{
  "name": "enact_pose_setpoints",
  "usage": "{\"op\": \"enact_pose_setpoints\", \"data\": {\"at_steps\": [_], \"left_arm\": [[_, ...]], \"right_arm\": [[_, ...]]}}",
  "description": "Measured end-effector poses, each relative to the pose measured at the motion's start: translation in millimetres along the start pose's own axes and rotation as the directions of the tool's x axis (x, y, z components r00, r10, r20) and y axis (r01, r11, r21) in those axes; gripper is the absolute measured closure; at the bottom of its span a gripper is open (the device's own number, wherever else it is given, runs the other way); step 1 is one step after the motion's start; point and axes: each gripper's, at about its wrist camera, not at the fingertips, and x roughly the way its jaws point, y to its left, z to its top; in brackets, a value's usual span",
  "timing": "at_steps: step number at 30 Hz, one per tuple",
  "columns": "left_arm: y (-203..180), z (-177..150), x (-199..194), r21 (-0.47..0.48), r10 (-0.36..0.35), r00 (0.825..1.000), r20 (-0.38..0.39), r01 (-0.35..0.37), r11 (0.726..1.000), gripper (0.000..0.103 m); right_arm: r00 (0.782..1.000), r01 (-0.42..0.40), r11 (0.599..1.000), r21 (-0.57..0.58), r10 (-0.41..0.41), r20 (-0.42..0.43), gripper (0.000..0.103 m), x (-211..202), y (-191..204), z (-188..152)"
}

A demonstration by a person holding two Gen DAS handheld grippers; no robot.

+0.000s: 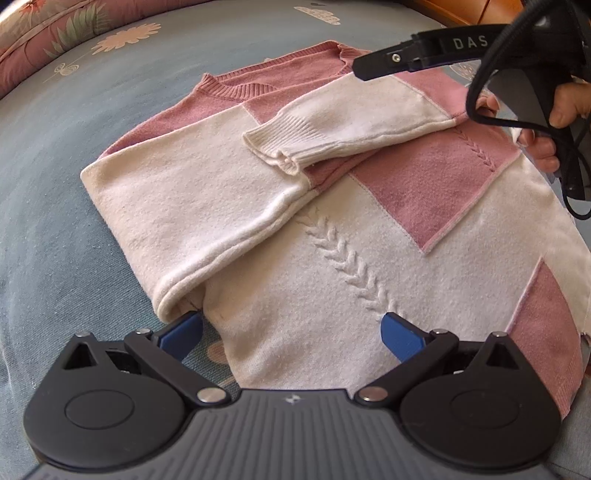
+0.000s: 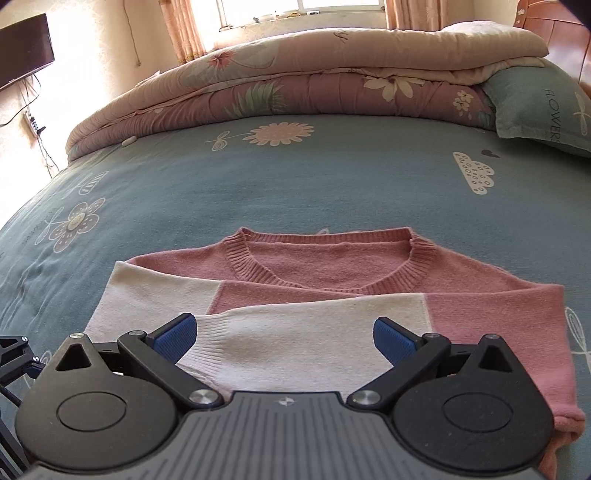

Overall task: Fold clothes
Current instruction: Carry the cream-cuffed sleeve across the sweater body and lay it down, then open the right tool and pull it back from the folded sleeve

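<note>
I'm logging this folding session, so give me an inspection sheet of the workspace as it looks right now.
Surface: bed sheet, blue-grey with flower prints.
Job's things: pink and white sweater lying flat, both sleeves folded across the chest, neckline at the far end.
Clutter: nothing seen on the sheet near the sweater.
Grippers: left gripper open over the hem; right gripper open over the white sleeve, holding nothing.
Cables: black cable looping off the right gripper's handle; wall cords at far left.
Surroundings: folded quilt, pillow, window, dark screen.
</note>
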Motion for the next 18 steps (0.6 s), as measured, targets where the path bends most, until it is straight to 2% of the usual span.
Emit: {"op": "enact_pose_setpoints", "data": {"at_steps": [3,6,8,10,14,16,17,18], "left_arm": [[-1.3,2.9,0.5,0.001,0.000,1.000,0.000,0.000,1.000,0.001],[-4.0,6.1,4.4,0.007,0.003,1.000,-0.004,-0.003,1.000,0.001],[-6.8,9.0,8.5,0.017,0.005,1.000,-0.012,-0.005,1.000,0.001],[-13.9,13.2,12.6,0.031,0.013,1.000,-0.019,-0.012,0.999,0.001],[-29.3,27.4,16.1,0.058,0.009,1.000,-0.024,-0.008,0.998,0.001],[-37.0,36.4,17.1,0.067,0.014,1.000,-0.019,-0.013,0.998,0.001],[-40.5,40.6,17.3,0.067,0.015,1.000,-0.014,-0.014,0.998,0.001],[-42.9,45.5,17.8,0.065,0.019,1.000,-0.008,-0.019,0.998,0.001]], "right_arm": [[0.992,0.123,0.992,0.033,-0.124,0.017,0.000,-11.4,-26.3,-9.1],[0.970,0.242,0.968,0.069,-0.243,0.008,0.000,-17.9,-55.3,-22.4],[0.965,0.262,0.960,0.100,-0.259,-0.041,0.000,-15.6,-74.6,-33.7],[0.963,0.243,0.960,0.140,-0.221,-0.154,0.000,-4.7,-96.3,-51.3],[0.977,0.191,0.980,0.064,-0.183,-0.111,0.000,-19.4,-94.3,-53.3],[0.979,0.202,0.976,0.080,-0.199,-0.040,0.000,-32.0,-96.8,-49.3],[0.977,0.214,0.973,0.086,-0.213,-0.027,0.000,-34.2,-99.4,-48.2],[0.972,0.233,0.968,0.090,-0.229,-0.054,0.000,-30.3,-104.1,-47.9]]}}
